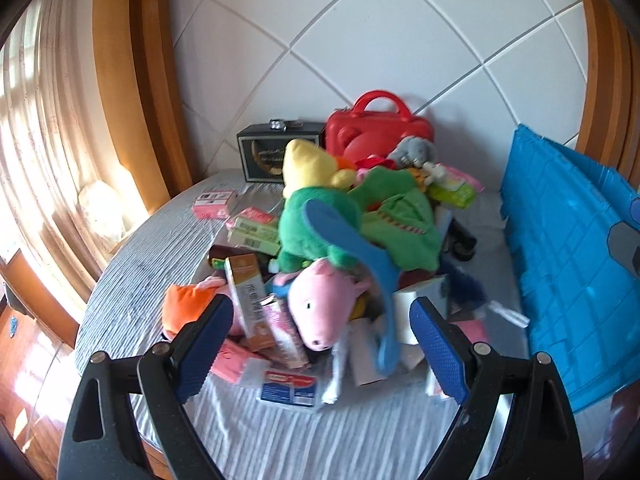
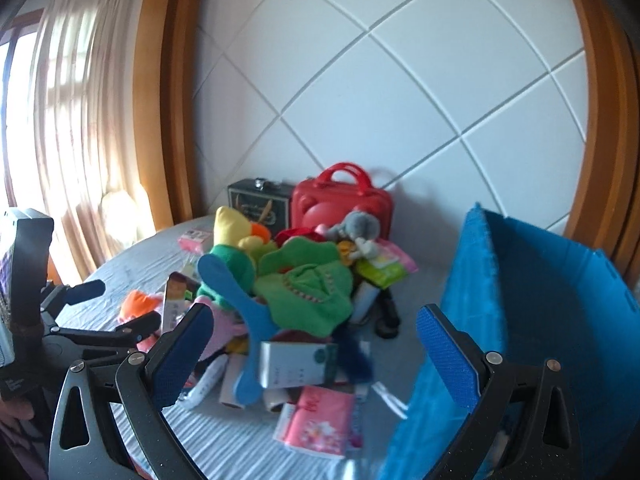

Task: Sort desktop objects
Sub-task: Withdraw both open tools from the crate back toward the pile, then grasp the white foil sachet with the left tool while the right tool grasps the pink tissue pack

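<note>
Heap of plush toys, cartons and packets point(image 1: 340, 264) lay mid-surface, unsorted; blue plastic crate point(image 2: 532, 300) stood at the right edge. Left claw point(image 1: 322, 352) and right claw point(image 2: 314, 356) both spread wide, empty. Step judged: choosing a first pick; next calls for closing on one loose item.

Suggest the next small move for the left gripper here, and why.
Probably ease the left gripper forward onto the pink plush: the jaws are open and empty, and the plush lies at the pile's near edge, right between them.

Daylight is admitted through the curtain point(image 1: 36, 120) at nine o'clock; glare is produced there, edges are bowed, details blurred.
</note>
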`<action>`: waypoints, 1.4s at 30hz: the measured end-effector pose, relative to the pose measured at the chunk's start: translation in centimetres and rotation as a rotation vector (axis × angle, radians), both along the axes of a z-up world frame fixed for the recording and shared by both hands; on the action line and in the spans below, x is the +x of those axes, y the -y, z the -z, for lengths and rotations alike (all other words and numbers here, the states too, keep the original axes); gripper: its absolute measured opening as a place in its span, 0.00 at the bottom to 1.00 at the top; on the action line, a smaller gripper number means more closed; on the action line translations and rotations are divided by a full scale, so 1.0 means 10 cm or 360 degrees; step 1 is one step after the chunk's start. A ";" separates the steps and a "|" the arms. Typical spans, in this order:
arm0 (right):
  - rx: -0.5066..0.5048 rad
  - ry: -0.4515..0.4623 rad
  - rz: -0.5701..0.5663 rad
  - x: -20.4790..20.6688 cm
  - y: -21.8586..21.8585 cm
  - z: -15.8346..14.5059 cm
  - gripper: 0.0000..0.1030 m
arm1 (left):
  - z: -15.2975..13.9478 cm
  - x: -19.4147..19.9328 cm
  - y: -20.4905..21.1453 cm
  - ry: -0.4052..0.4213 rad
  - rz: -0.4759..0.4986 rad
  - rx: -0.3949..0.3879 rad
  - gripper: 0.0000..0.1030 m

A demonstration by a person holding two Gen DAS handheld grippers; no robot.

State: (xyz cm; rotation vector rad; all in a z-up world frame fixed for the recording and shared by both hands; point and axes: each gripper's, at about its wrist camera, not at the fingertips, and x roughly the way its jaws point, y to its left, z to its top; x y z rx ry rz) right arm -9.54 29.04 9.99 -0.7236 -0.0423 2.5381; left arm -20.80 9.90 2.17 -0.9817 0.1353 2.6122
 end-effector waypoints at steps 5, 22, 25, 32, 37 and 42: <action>-0.0144 0.0144 0.0135 -0.35 -0.04 0.54 1.00 | 0.46 -0.32 0.21 0.0149 0.0061 -0.0080 0.88; -0.0473 0.0612 0.0609 -0.33 -0.72 2.16 1.00 | 1.96 -0.68 -0.37 0.0634 0.0400 -0.0246 0.69; -0.0528 0.0679 0.0612 -0.33 -0.81 2.33 1.00 | 2.11 -0.71 -0.45 0.0690 0.0403 -0.0263 0.64; -0.0580 0.0779 0.0573 -0.38 -0.93 2.54 1.00 | 2.24 -0.78 -0.60 0.0687 0.0375 -0.0301 0.49; -0.0624 0.0835 0.0598 -0.38 -1.04 2.68 1.00 | 2.34 -0.86 -0.68 0.0733 0.0368 -0.0309 0.32; -0.0702 0.0813 0.0590 -0.36 -1.12 2.72 1.00 | 2.37 -0.86 -0.69 0.0773 0.0359 -0.0297 0.22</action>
